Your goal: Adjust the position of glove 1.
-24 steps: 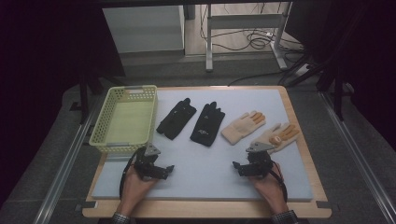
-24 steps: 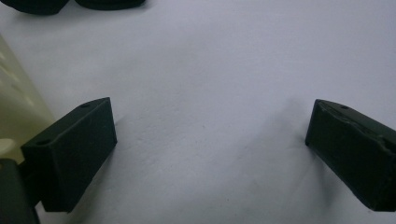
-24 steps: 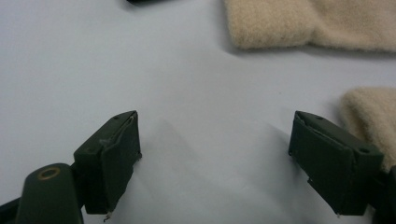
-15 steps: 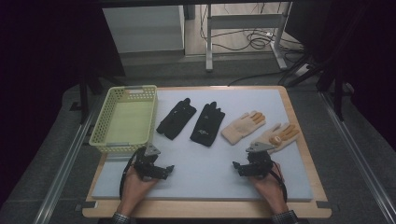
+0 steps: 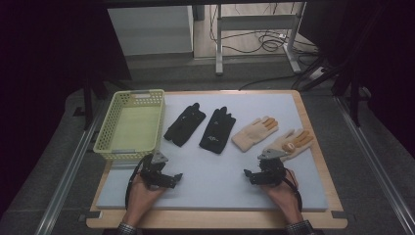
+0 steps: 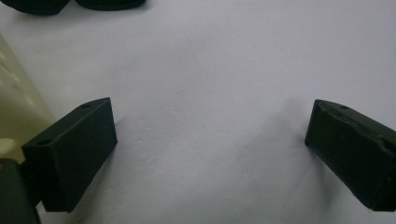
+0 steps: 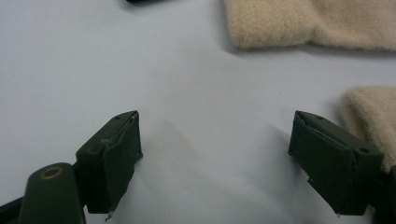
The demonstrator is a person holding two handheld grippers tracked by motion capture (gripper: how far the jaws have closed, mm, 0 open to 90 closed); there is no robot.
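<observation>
Two black gloves (image 5: pixel 185 124) (image 5: pixel 218 129) and two tan gloves (image 5: pixel 254 132) (image 5: pixel 288 143) lie in a row across the middle of the pale mat (image 5: pixel 215 191). My left gripper (image 5: pixel 172 179) rests low on the mat near the front left. It is open (image 6: pixel 210 140) with bare mat between its jaws. My right gripper (image 5: pixel 248 176) rests at the front right, just in front of the right tan glove. It is also open (image 7: pixel 215 149) and holds nothing. One tan glove's cuff (image 7: pixel 317 23) lies ahead of it, and the other tan glove (image 7: pixel 369 107) sits beside its right jaw.
A pale yellow plastic basket (image 5: pixel 129 122) stands at the mat's left side, and its wall (image 6: pixel 18 116) is close to my left gripper. The mat lies on a wooden board (image 5: pixel 215 220). Table legs and cables are on the floor beyond.
</observation>
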